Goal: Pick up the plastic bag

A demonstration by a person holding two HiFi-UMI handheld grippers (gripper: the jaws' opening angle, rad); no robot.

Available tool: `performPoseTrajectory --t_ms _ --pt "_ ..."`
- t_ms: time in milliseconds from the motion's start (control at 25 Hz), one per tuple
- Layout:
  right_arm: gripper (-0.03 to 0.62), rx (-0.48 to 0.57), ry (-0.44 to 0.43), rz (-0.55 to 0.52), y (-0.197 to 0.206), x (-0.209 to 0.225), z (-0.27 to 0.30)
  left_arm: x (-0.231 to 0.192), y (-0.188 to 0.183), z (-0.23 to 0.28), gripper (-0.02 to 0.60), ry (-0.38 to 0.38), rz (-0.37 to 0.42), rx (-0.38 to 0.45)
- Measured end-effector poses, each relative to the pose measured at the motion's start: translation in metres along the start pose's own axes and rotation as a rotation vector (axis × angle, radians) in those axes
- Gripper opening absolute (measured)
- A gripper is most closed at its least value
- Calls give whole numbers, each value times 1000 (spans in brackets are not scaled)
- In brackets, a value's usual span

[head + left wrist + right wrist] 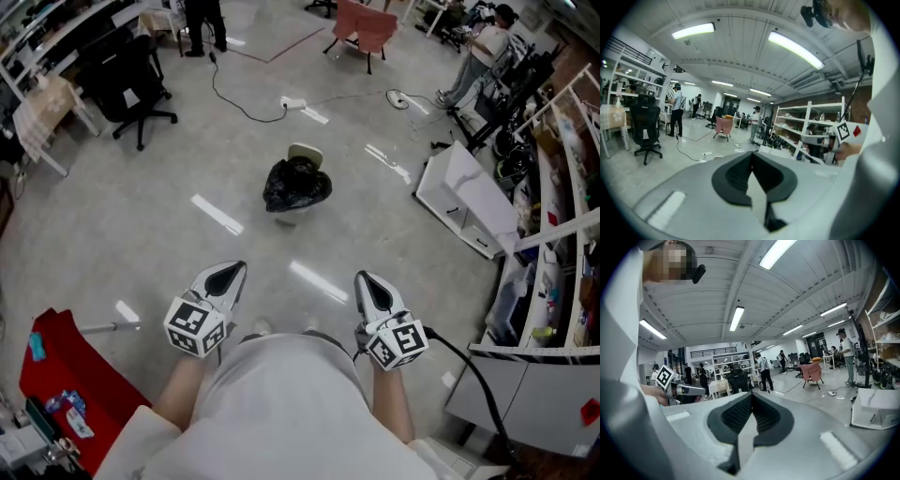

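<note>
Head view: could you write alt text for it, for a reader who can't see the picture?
A black plastic bag sits on a glossy grey floor, well ahead of a person holding the left gripper and right gripper, both shut and empty. A black office chair stands upper left; white shelves line the right.

A black bag (297,184) was seen, glossy, full and crumpled, with a dip in its top. It was found well ahead of the jaws of the left gripper (239,268) and right gripper (362,277), about midway between them, touched by neither.
</note>
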State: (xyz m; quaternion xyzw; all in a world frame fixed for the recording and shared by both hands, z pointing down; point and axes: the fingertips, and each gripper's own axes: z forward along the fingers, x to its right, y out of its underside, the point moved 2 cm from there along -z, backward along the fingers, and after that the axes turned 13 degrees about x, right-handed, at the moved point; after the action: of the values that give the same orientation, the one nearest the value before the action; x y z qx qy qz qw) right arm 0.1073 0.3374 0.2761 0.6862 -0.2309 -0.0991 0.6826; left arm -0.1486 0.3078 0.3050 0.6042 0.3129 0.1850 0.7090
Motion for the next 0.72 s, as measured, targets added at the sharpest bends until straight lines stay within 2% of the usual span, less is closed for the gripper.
performPoseTrajectory --t_ms 200,480,720 --pt "2 7 11 4 7 -10 4 -15 -1 -8 3 12 27 -3" --pt "2 -8 -38 -1 15 -25 18 -37 -2 -12 3 -18 -23 20" --pt "2 -32 -53 7 19 -6 42 -50 -1 9 3 -41 -30 8"
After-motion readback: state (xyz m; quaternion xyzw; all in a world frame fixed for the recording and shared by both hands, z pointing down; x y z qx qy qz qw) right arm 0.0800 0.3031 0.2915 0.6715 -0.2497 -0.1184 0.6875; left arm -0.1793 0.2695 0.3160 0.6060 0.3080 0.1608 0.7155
